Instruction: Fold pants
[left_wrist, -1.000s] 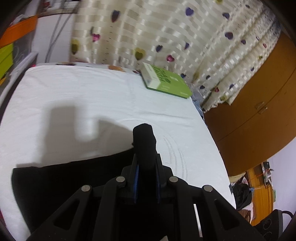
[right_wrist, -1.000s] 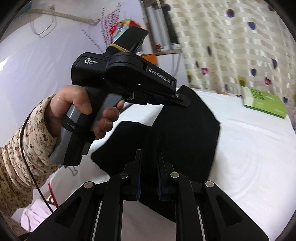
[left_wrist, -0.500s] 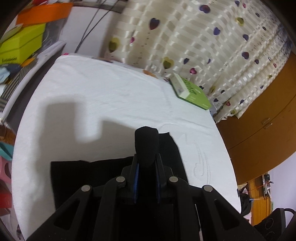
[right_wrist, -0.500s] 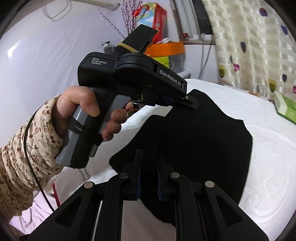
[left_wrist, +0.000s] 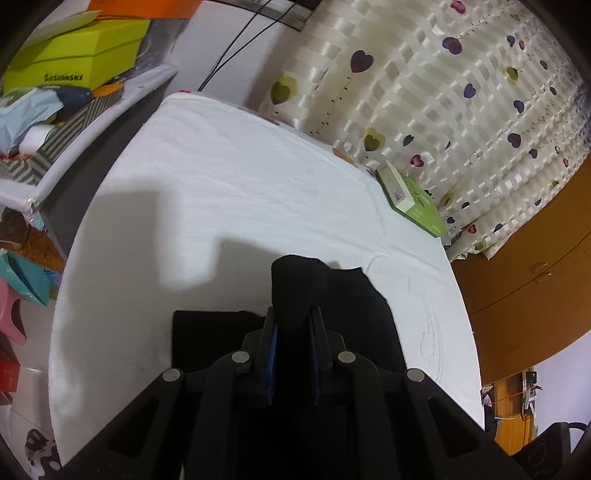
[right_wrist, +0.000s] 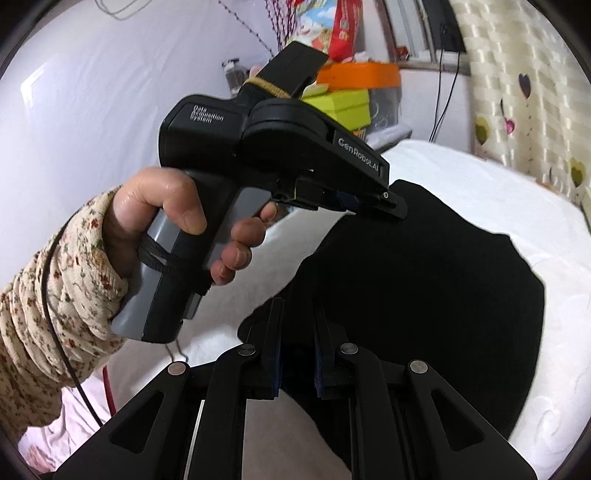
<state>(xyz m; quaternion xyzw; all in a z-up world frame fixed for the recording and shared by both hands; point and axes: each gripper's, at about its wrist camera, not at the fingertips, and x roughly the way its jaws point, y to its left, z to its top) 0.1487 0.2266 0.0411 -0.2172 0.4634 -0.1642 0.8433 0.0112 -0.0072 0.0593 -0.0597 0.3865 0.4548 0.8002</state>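
The black pants (right_wrist: 436, 295) hang lifted over a white-covered bed (left_wrist: 229, 192). My left gripper (left_wrist: 292, 314) is shut on a bunched edge of the pants (left_wrist: 295, 280), which sticks up between its fingers. My right gripper (right_wrist: 297, 314) is shut on another edge of the same pants. In the right wrist view the left gripper (right_wrist: 391, 208) is held by a hand in a floral sleeve, above and left of my right one, with the cloth stretched between them. A lower layer of the pants (left_wrist: 207, 343) lies on the bed.
A green and white book (left_wrist: 410, 195) lies at the bed's far right edge by the heart-patterned curtain (left_wrist: 424, 92). Yellow-green boxes (left_wrist: 77, 59) and clutter sit left of the bed. A brown wooden cabinet (left_wrist: 535, 266) stands on the right.
Both grippers have carried the pants across the bed, toward its left side. More of the cloth now spreads out in front of the right gripper. Both grips stay shut.
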